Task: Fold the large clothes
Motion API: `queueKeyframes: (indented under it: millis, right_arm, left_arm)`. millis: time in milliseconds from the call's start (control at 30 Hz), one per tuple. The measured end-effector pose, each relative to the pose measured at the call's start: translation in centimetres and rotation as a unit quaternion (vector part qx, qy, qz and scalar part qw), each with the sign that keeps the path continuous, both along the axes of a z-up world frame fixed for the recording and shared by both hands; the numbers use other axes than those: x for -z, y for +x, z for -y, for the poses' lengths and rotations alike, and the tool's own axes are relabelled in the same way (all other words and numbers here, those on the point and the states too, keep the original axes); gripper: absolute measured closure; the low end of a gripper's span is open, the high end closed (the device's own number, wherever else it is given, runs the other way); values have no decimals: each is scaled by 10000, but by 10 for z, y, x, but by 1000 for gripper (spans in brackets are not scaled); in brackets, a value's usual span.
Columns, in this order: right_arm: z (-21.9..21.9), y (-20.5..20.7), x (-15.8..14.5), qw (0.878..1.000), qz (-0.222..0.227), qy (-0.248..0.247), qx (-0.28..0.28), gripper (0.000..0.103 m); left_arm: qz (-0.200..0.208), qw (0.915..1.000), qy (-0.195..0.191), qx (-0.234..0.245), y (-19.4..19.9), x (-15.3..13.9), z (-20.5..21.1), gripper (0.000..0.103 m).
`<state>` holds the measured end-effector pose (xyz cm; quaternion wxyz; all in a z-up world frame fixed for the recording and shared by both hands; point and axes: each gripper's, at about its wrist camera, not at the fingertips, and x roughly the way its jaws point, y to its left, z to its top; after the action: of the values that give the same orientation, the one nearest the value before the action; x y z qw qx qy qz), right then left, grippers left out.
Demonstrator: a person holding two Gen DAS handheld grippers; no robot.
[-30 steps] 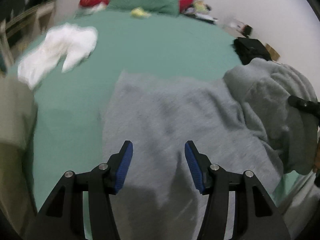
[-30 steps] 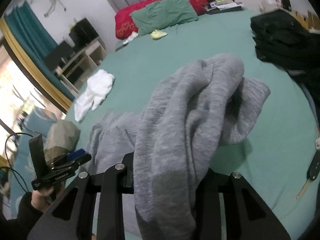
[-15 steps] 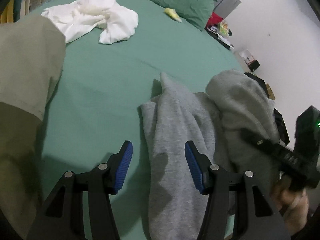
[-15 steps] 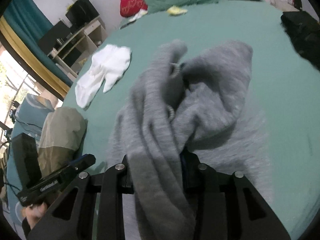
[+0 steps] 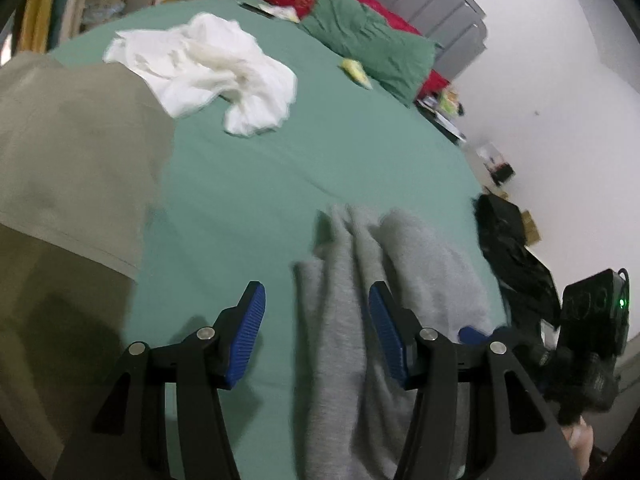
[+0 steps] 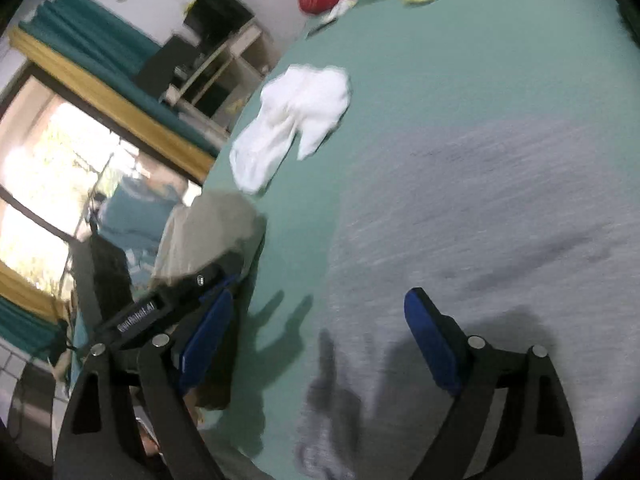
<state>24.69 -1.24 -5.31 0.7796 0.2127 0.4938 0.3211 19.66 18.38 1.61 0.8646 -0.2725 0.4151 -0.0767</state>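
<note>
Your right tongs (image 6: 316,344) have just been opening — now wide, nothing between them, grey garment (image 6: 480,220) dropped on the bed (image 6: 460,52) for folding. Left tongs (image 5: 316,336) half-open, empty — free to regrasp.

Dim room, window glare, motion blur, fisheye.

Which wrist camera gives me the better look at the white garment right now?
The left wrist view: the white garment lies crumpled on the green bed sheet, large and fairly sharp, with its folds and edges readable. The right wrist view shows the same garment smaller, farther off and blurred, so only its outline reads.
</note>
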Motion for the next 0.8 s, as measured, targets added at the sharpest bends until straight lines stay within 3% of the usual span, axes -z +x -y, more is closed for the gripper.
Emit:
queueKeyframes:
  millis: [167, 333, 400, 467, 500, 533, 567, 633, 700, 800]
  right_arm:
    - [65, -9, -7, 9929, 543, -827, 661, 15]
    - [113, -26, 22, 9823, 467, -1534, 972, 15]
    - [130, -31, 29, 9799, 434, -1597, 1111, 15]
    - [147, -36, 34, 9823, 398, -1305, 1287, 15]
    - [155, -39, 36, 9820, 382, -1218, 1394, 15]
    - [157, -40, 36, 9811, 381, -1210, 1464, 15]
    - [160, -42, 35, 9796, 404, -1214, 1550, 15]
    - [163, -44, 30, 9786, 493, -1160, 1629, 15]
    - [158, -46, 22, 9789, 640, -1158, 1560, 15]
    - [133, -48, 11, 9820, 901, -1156, 1193, 15]
  left_arm:
    - [16, 9954, -177, 938, -3, 3, 56, 46]
    - [-273, 9845, 104, 1729, -13, 20, 117, 35]
    - [-473, 9801, 154, 1922, -16, 34, 135, 35]
    - [-484, 9771, 286, 2052, -20, 43, 148, 35]
    - [-379, 9751, 439, 2139, -23, 45, 154, 47]
    - [-302, 9730, 505, 2233, -24, 45, 157, 81]
    - [-308, 9714, 467, 2307, -23, 44, 157, 90]
    - [-309, 9739, 123, 2247, -23, 38, 143, 93]
    - [-62, 9767, -93, 2143, -30, 20, 121, 94]
    - [173, 9796, -13, 2000, -43, 6, 96, 94]
